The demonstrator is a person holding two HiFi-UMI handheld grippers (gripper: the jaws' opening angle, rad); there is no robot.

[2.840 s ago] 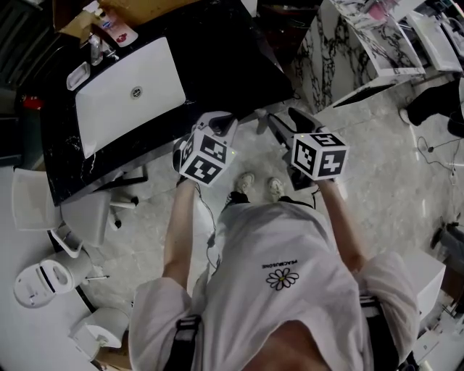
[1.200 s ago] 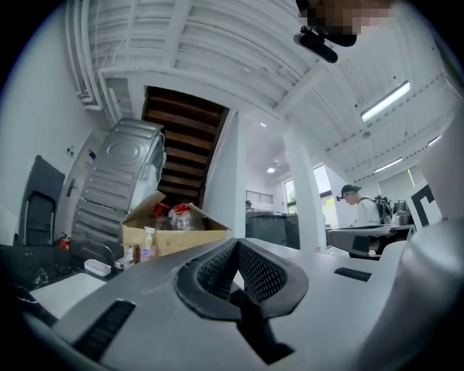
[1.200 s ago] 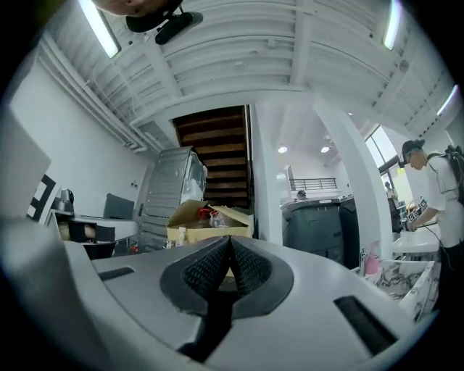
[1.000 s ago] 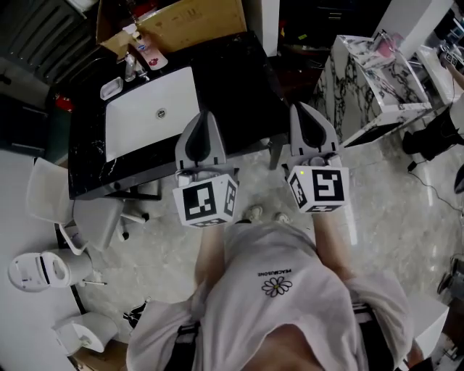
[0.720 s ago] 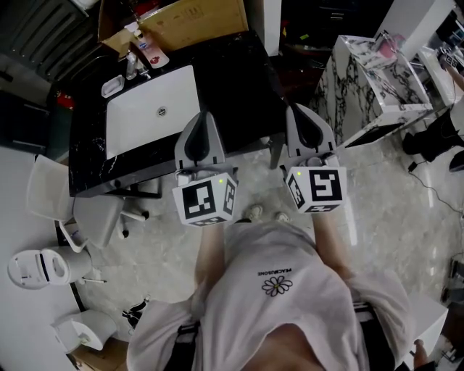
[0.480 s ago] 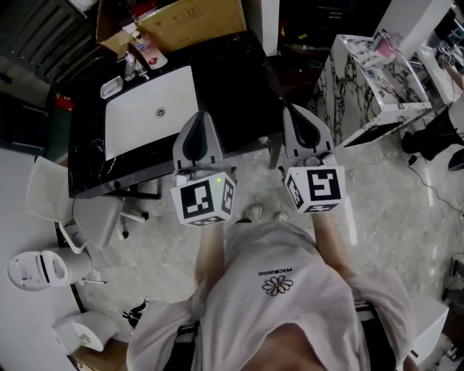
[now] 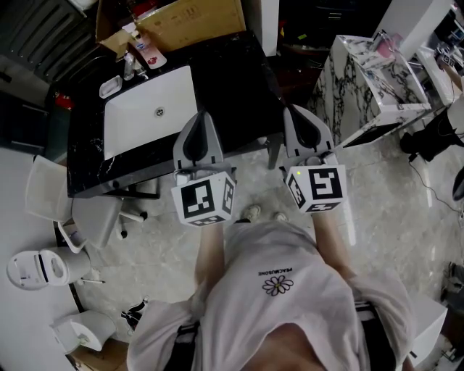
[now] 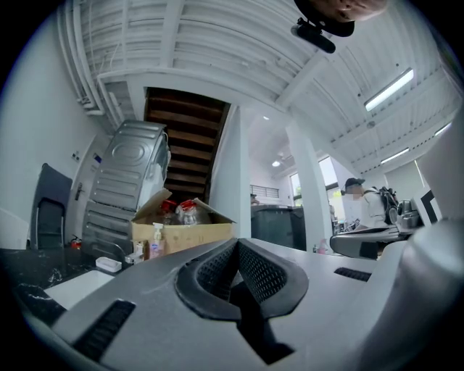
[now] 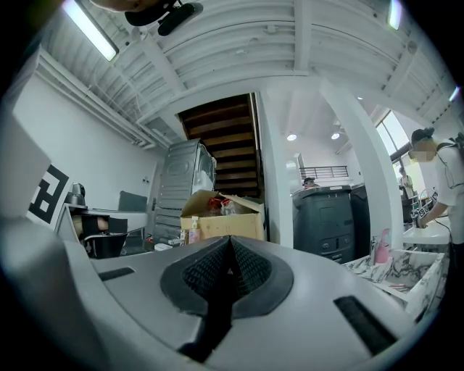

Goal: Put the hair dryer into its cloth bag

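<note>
No hair dryer or cloth bag shows in any view. My left gripper [image 7: 201,117] and right gripper [image 7: 299,110] are held side by side in front of the person's chest, pointing level toward the black table [image 7: 239,80]. Both have their jaws shut with nothing between them. In the left gripper view the ribbed pads [image 8: 254,272] of the left gripper [image 8: 235,243] meet at the tip. The right gripper view shows the right gripper [image 9: 230,240] closed the same way. Each marker cube faces the head camera.
A white rectangular panel [image 7: 145,109] lies on the black table, with small bottles and a cardboard box [image 7: 181,18] behind it. A marble-patterned counter [image 7: 362,80] stands to the right, a white chair [image 7: 51,196] and white appliances [image 7: 36,268] to the left. A person stands far right [image 9: 442,188].
Since the earliest frame both grippers have swung up to point level at the table, side by side. Over the last second they have stayed still and shut.
</note>
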